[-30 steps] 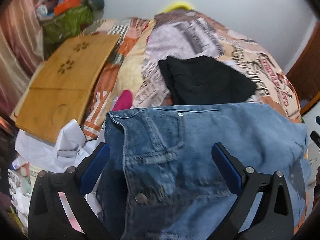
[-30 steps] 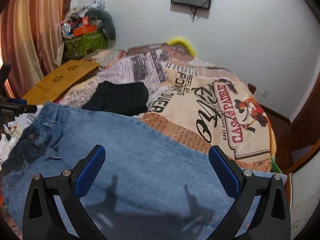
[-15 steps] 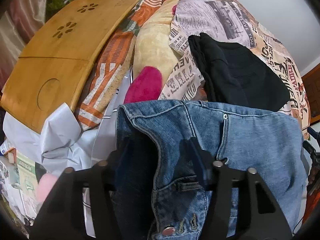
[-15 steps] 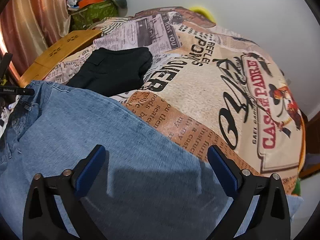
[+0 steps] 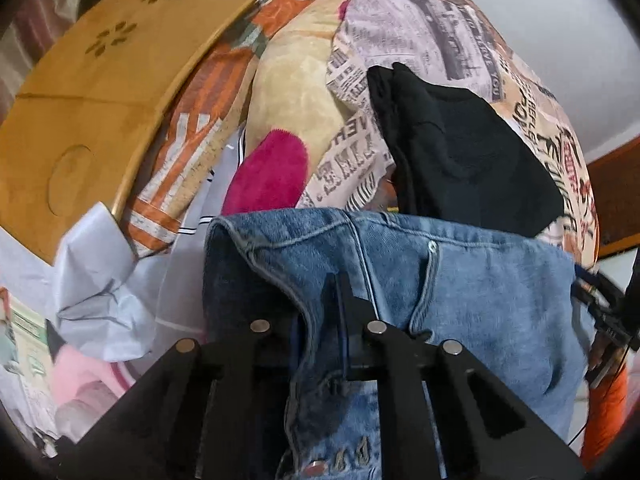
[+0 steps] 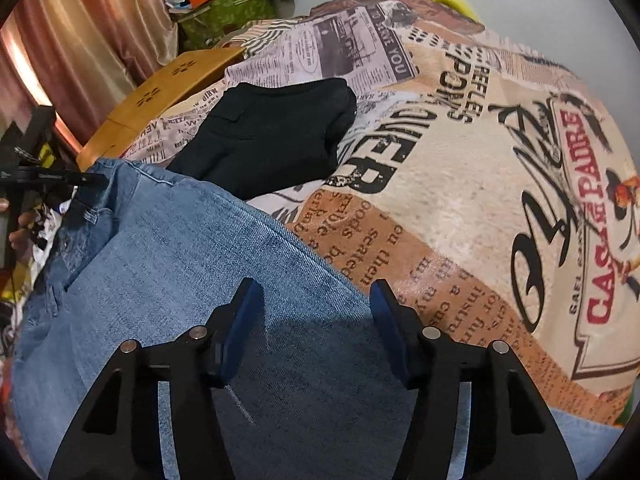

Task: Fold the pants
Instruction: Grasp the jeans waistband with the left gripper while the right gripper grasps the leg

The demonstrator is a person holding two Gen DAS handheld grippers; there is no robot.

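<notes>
One pair of jeans [image 6: 192,280] lengthwise along bed edge, waistband toward left tool [image 5: 320,320]

Your left gripper [image 5: 320,316]: fingers drawn close together, clamped on jeans [image 5: 460,292] waistband, fabric pinched between pads. Your right gripper [image 6: 316,320]: fingers [image 6: 240,320] parted with clear gap, blue pads facing each other, poised over denim leg, nothing between them.

A: What have I got?
B: My left gripper [image 5: 320,312] is clamped on the jeans [image 5: 460,280] at the waistband fold.
A: Behind it?
B: Black garment [image 5: 460,152] on the printed bedspread [image 5: 420,28], pink cloth [image 5: 272,176], wooden board [image 5: 100,92] at left.
</notes>
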